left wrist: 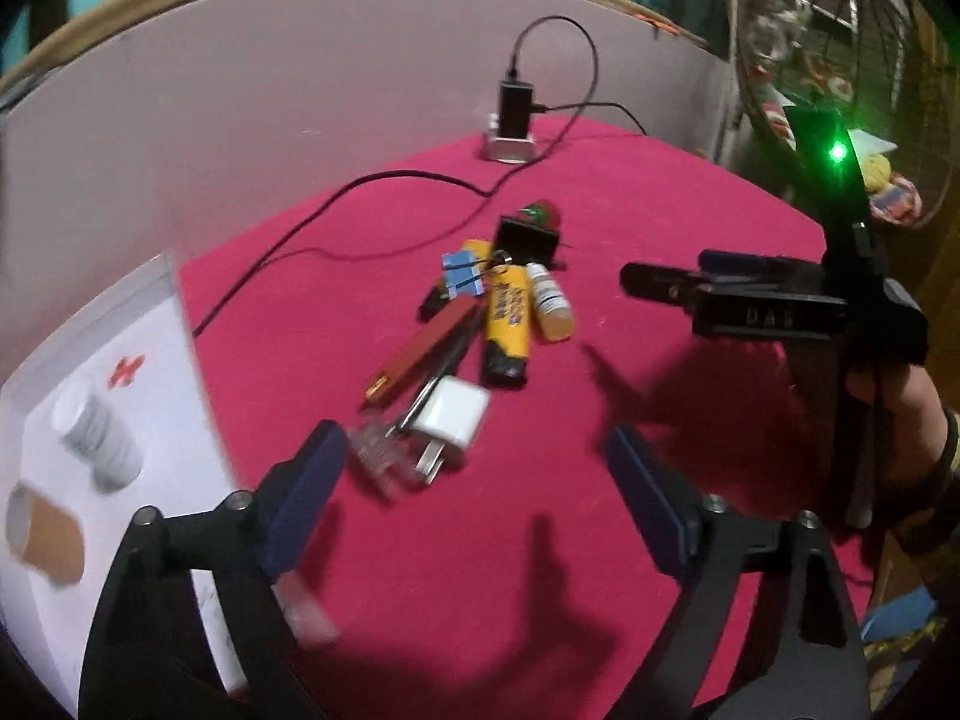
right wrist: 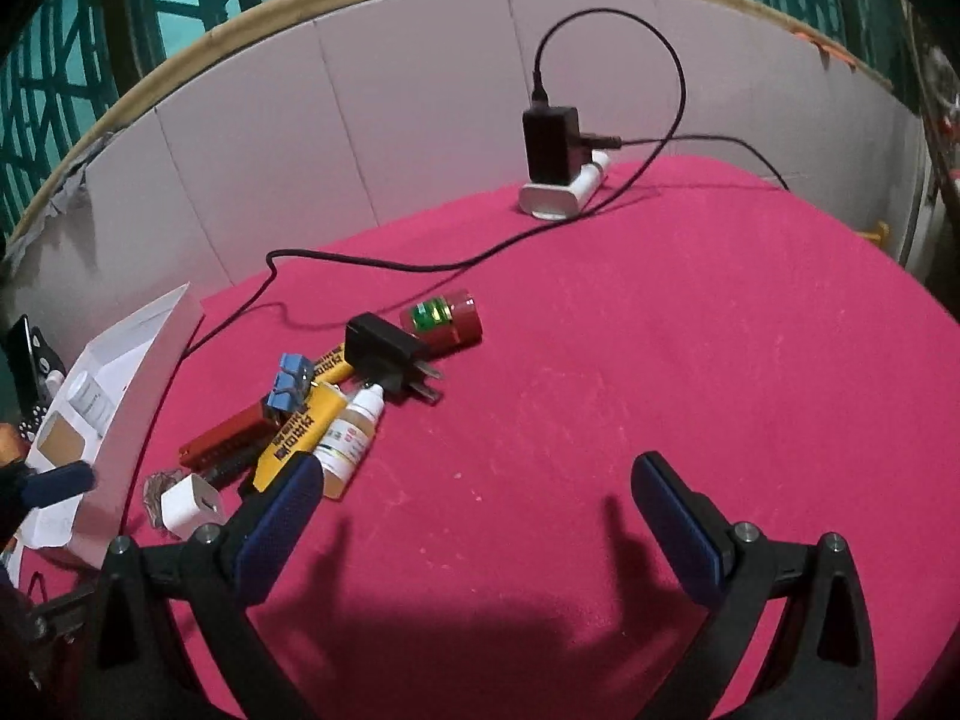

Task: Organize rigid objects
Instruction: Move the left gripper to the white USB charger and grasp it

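Left wrist view: white box (left wrist: 150, 348) at frame left holding two lying bottles, left gripper (left wrist: 474, 480) spread wide and empty at bottom, yellow tube (left wrist: 509, 315) at centre with long axis running top to bottom, right gripper (left wrist: 636, 282) at right, state unclear.

Black tool (right wrist: 477, 516) frames, blue ribbed pads (right wrist: 279, 525) (silver screws).

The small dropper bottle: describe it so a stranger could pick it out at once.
On the red tablecloth, find the pile of small items beside the white box. The dropper bottle lies on its side at the pile's right edge, against the yellow tube. It alone is translucent, with a white nozzle cap and pale yellowish liquid.
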Tool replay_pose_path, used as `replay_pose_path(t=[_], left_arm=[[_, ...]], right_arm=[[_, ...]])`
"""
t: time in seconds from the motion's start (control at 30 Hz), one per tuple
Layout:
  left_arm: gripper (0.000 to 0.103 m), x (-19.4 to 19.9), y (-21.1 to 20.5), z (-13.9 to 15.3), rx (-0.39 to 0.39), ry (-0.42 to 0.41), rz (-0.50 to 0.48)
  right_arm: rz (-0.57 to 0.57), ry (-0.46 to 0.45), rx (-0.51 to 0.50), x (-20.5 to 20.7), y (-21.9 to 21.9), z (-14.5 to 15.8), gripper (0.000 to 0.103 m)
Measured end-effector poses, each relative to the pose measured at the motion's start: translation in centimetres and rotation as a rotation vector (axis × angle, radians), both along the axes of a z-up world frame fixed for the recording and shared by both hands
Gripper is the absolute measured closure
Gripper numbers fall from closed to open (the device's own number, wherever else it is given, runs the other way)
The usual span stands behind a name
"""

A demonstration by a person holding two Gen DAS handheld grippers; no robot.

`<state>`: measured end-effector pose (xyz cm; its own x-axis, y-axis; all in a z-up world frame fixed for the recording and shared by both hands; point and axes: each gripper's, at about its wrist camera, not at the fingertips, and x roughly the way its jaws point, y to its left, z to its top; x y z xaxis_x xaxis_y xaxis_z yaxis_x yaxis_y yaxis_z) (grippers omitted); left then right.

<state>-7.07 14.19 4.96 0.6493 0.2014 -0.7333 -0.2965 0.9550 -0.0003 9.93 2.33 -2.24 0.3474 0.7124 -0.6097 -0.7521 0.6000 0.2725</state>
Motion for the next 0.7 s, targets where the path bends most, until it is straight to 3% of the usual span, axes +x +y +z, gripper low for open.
replay_pose_path(t=[0.17,0.2,0.43,0.5,0.7], left_arm=[[0.027,2.8,0.6,-1.3,0.013,0.073,-0.028],[0.034,3.2,0.7,-1.8,0.010,0.091,-0.032],[0.057,4.4,0.1,-3.6,0.050,0.190,-0.063],[0.069,4.2,0.0,-3.7,0.033,0.192,-0.068],[0.069,4.5,0.3,-3.8,0.009,0.173,-0.024]], right_arm=[[0.024,0.038,0.053,0.9,-0.7,-0.3,0.000],[0.028,0.038,0.058,0.8,-0.9,-0.3,0.000],[0.042,0.064,0.077,1.1,-1.3,-0.6,0.000],[0.037,0.079,0.082,1.4,-1.5,-0.8,0.000],[0.063,0.053,0.057,0.8,-0.8,-0.7,0.000]])
